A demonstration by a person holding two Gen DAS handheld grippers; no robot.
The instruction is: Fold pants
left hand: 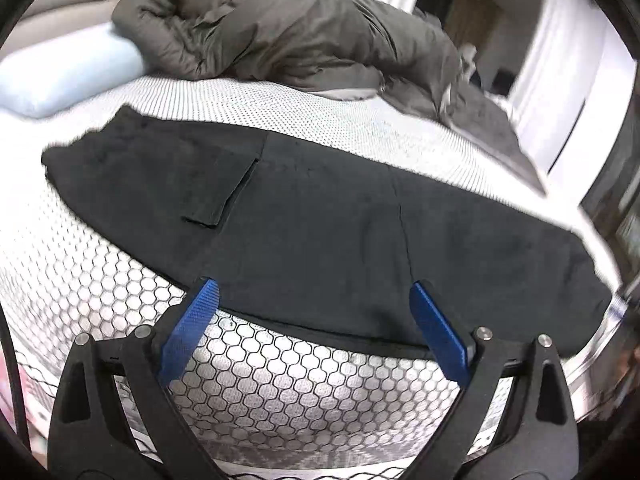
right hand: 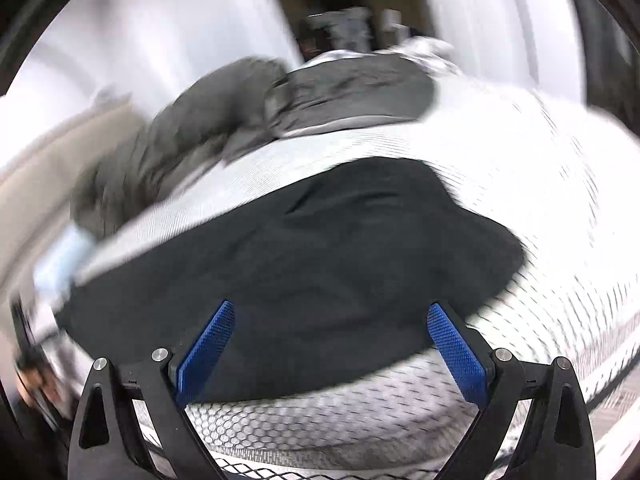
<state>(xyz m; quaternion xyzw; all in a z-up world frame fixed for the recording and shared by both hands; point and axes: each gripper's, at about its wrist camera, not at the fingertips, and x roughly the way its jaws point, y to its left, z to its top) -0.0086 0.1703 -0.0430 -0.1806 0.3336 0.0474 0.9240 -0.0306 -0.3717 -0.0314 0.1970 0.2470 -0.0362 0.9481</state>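
**Pants lie crosswise ahead of both my grippers, near edge just past the tips**

The black pants (left hand: 320, 220) are flat on the bed (left hand: 280, 380), already doubled into one long band. In the left wrist view the long axis runs from the left of the frame to the lower right, so it crosses my line of reach. The near hem sits right at the tips of my left gripper (left hand: 314, 292), whose jaws are spread wide with nothing in them. A pocket flap (left hand: 224, 192) shows left of centre.

In the right wrist view, blurred, the pants (right hand: 300, 260) fill the middle, with one rounded end at right of centre. My right gripper (right hand: 330, 312) is also wide and holds nothing, its tips over the near edge. I can't tell if either one touches cloth.

My guess: each gripper takes a point on the near edge. Neither hand looks clearly nearer. The grey duvet (left hand: 280, 32) is bunched at the top, well apart.
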